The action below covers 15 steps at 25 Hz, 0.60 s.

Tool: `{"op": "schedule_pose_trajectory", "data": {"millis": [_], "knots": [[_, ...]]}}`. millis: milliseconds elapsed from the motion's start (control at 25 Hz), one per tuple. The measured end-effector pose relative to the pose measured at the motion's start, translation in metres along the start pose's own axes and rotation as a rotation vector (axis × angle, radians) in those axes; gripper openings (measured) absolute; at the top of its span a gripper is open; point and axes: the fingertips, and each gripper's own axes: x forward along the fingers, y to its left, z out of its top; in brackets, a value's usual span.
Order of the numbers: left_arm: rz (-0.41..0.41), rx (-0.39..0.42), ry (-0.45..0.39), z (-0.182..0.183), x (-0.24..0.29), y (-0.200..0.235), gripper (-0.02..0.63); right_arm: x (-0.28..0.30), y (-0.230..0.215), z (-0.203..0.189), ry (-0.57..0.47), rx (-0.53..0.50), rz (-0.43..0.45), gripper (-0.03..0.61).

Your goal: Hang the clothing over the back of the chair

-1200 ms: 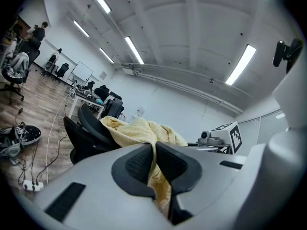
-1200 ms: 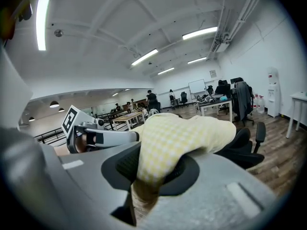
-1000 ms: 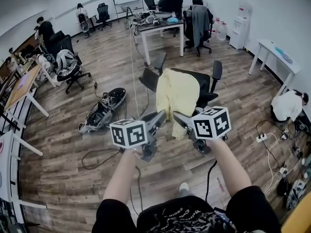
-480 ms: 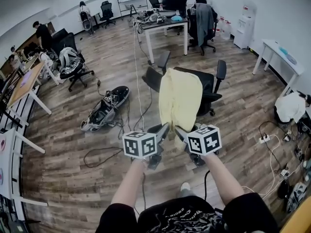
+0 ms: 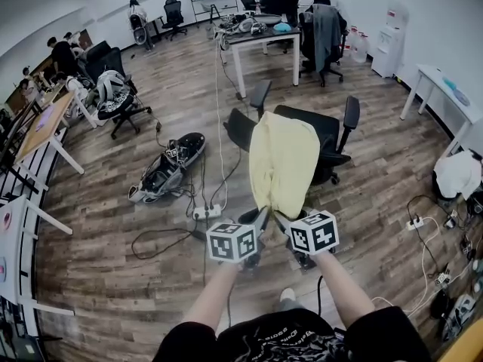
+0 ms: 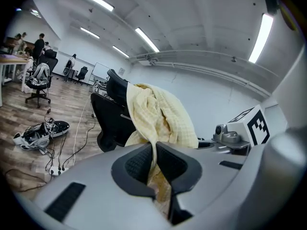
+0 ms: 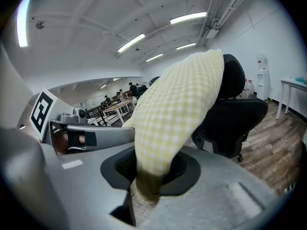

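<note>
A pale yellow checked garment lies draped over the back of a black office chair and hangs down the near side. My left gripper and right gripper sit side by side at its lower hem. In the left gripper view the jaws are shut on a thin fold of the garment, with the chair behind it. In the right gripper view the jaws are shut on a thicker bunch of the cloth, which rises over the chair.
A power strip with cables lies on the wooden floor just left of my grippers. An open dark bag sits farther left. A second chair with gear, white desks and people stand farther off. A white side table is at the right.
Both grippers have come down together with the hem in them. The garment now hangs longer down the near side of the chair back.
</note>
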Motion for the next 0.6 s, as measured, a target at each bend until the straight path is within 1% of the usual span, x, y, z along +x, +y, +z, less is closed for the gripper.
{"op": "schedule_pose_trajectory", "data": {"millis": [240, 480, 600], "knots": [[0.049, -0.047, -0.001, -0.016, 0.022, 0.014, 0.025, 0.019, -0.018, -0.013, 0.018, 0.022, -0.007, 0.088], [0.077, -0.047, 0.016, -0.018, 0.045, 0.024, 0.025, 0.032, -0.041, -0.015, 0.027, 0.055, -0.002, 0.097], [0.081, -0.065, 0.026, -0.023, 0.057, 0.027, 0.025, 0.038, -0.051, -0.019, 0.030, 0.065, -0.002, 0.101]]}}
